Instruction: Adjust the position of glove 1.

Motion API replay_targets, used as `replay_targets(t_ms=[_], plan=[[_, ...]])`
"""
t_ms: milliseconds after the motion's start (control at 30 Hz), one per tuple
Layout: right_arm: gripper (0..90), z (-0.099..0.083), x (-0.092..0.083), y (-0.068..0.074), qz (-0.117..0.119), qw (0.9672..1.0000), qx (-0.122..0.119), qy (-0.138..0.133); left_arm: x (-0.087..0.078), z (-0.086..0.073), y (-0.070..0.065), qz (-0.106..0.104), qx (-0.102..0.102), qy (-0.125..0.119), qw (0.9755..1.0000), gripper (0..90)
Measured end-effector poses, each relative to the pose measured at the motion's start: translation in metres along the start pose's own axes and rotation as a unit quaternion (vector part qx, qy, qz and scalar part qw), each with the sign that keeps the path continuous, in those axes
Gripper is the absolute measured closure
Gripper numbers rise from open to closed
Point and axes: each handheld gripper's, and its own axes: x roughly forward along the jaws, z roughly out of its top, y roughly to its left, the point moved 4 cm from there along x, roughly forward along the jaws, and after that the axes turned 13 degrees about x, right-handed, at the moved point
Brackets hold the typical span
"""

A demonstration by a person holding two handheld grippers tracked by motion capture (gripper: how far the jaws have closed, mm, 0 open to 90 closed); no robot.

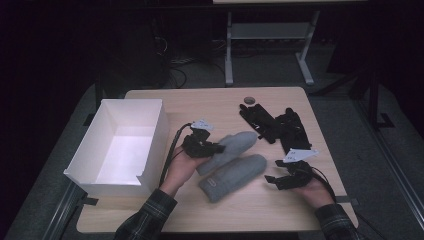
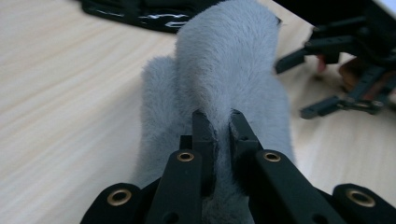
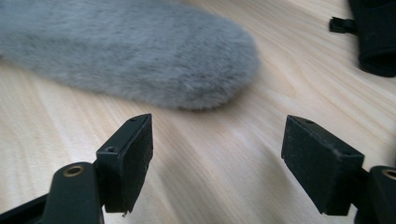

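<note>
Two grey fuzzy mittens lie side by side in the middle of the table. My left gripper (image 1: 217,147) is shut on the upper mitten (image 1: 239,141), pinching a fold of its pile near the cuff end. In the left gripper view the jaws (image 2: 219,120) stand close together with grey fur (image 2: 224,70) squeezed between them. The lower mitten (image 1: 235,175) rests flat on the wood. My right gripper (image 1: 273,180) sits just right of it, open. In the right gripper view the right gripper (image 3: 217,135) has bare table between its pads, and the mitten's rounded tip (image 3: 140,51) lies a little beyond them.
A white open box (image 1: 152,132) stands at the table's left. A pair of black gloves (image 1: 280,125) lies at the back right, with a small round dark object (image 1: 248,99) behind them. Bare wood runs along the front edge.
</note>
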Motion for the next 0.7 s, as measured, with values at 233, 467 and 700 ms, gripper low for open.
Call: replay_targets(t_ms=[233,467,700], plan=[[24.1,-0.003,0.001,-0.006,-0.014,0.9998,0.012,0.003,0.005,-0.002,-0.021,-0.004,0.008,0.006,0.9999,84.1],[23.8,-0.004,0.003,-0.007,-0.015,0.9998,0.012,0.005,0.011,-0.005,-0.033,0.008,0.012,0.017,0.9998,84.0],[23.6,-0.005,0.003,-0.008,-0.019,0.9997,0.017,0.003,0.019,-0.010,-0.042,0.000,0.011,0.028,0.9996,84.0]])
